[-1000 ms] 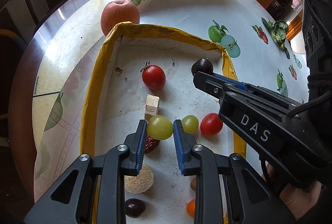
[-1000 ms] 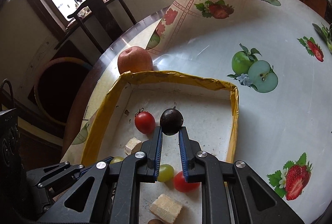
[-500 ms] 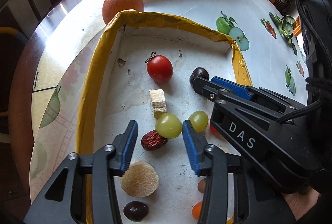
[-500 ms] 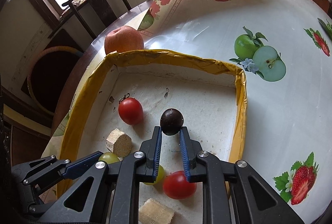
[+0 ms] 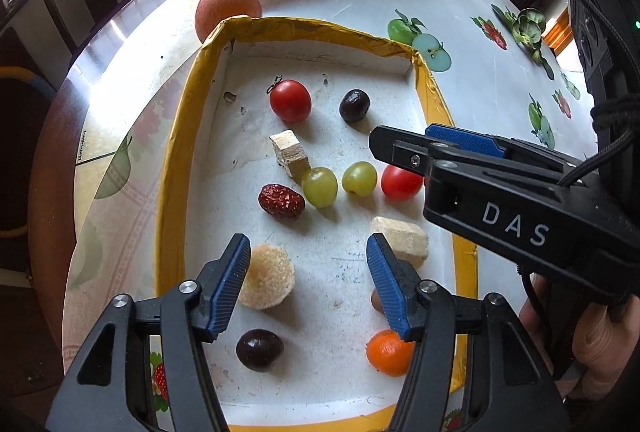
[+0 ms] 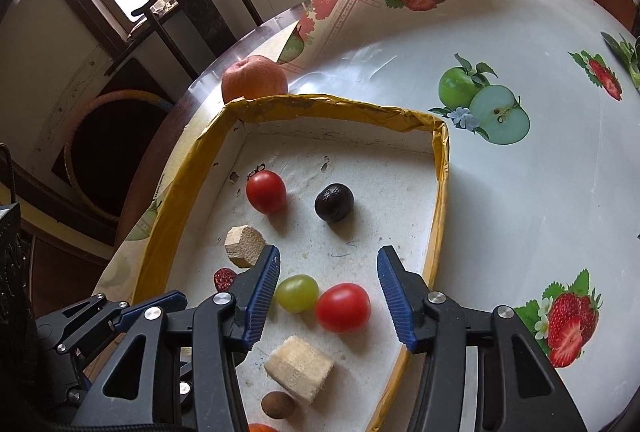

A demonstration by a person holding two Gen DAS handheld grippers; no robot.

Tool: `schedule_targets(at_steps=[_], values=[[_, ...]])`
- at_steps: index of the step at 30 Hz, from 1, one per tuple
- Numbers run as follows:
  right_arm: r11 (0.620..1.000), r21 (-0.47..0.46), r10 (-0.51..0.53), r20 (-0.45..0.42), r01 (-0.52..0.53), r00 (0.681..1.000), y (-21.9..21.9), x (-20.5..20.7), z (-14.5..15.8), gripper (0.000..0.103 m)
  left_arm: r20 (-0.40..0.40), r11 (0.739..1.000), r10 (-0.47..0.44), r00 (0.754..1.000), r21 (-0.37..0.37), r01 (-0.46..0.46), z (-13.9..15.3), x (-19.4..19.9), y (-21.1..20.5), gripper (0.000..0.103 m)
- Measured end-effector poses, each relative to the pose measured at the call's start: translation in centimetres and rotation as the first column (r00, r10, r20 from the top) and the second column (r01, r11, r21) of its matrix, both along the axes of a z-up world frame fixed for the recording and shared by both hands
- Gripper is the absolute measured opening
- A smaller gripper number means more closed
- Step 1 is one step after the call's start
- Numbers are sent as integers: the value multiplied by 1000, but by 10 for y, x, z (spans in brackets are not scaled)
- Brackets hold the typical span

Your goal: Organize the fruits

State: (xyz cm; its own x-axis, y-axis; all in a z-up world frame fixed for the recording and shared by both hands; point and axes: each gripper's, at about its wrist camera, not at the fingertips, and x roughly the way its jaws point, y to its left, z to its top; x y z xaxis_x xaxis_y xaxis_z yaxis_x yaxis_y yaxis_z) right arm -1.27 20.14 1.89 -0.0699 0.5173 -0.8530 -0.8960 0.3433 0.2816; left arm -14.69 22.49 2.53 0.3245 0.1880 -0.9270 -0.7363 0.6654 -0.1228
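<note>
A yellow-rimmed white tray holds small fruits. In the left wrist view lie two green grapes, two red tomatoes, a dark plum, a red date, another dark fruit and a small orange. My left gripper is open and empty, hovering over the tray's near part. My right gripper is open and empty above a grape and tomato; the dark plum lies ahead of it.
Pale cubes and a round pale slice lie in the tray. An apple sits outside the tray's far left corner. The round table carries a fruit-print cloth, curled up at the back.
My left gripper let go of the green grape, opened wide and drew back. My right gripper released the dark plum, opened and pulled back too.
</note>
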Motion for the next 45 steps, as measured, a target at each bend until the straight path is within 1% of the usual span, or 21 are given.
schedule_targets(at_steps=[2, 3, 5, 8, 9, 11, 16, 24, 31, 35, 37, 38, 42, 45], values=[[1000, 7, 20, 2, -20, 1000, -5, -4, 5, 54, 8, 1000, -6, 1000, 9, 5, 5, -5, -5, 60], [999, 10, 31, 5, -31, 999, -8, -6, 8, 54, 10, 1000, -3, 1000, 14, 3, 7, -7, -6, 63], [998, 14, 57, 14, -57, 998, -14, -10, 14, 58, 21, 1000, 0, 1000, 20, 0, 12, -13, -10, 69], [995, 22, 94, 22, -95, 995, -23, -17, 22, 64, 21, 999, -15, 1000, 45, 14, 21, -17, -16, 70], [994, 24, 103, 27, -103, 994, -26, -20, 25, 66, 12, 999, -21, 1000, 49, 20, 23, -18, -18, 73], [993, 27, 116, 39, -117, 992, -33, -26, 32, 68, 9, 998, -26, 1000, 64, 26, 29, -21, -23, 73], [986, 45, 157, 63, -160, 986, -51, -38, 46, 79, 23, 995, -38, 999, 91, 35, 40, -32, -35, 73], [974, 48, 216, 70, -220, 974, -73, -52, 52, 80, 21, 991, -69, 997, 120, 66, 48, -46, -56, 73], [967, 47, 246, 112, -252, 963, -88, -58, 59, 80, 30, 986, -73, 997, 153, 68, 59, -62, -68, 73], [958, 68, 269, 111, -277, 957, -96, -59, 64, 82, 36, 984, -66, 997, 170, 59, 66, -69, -71, 73], [954, 79, 278, 116, -288, 954, -99, -60, 68, 82, 43, 983, -64, 997, 173, 55, 70, -72, -72, 77], [952, 84, 283, 121, -294, 951, -101, -61, 69, 83, 44, 983, -63, 997, 175, 54, 71, -73, -72, 81], [946, 86, 298, 154, -313, 942, -105, -66, 76, 83, 52, 979, -59, 997, 201, 47, 80, -77, -73, 81], [942, 79, 308, 179, -326, 934, -107, -70, 79, 86, 54, 977, -62, 997, 210, 49, 84, -78, -74, 81]])
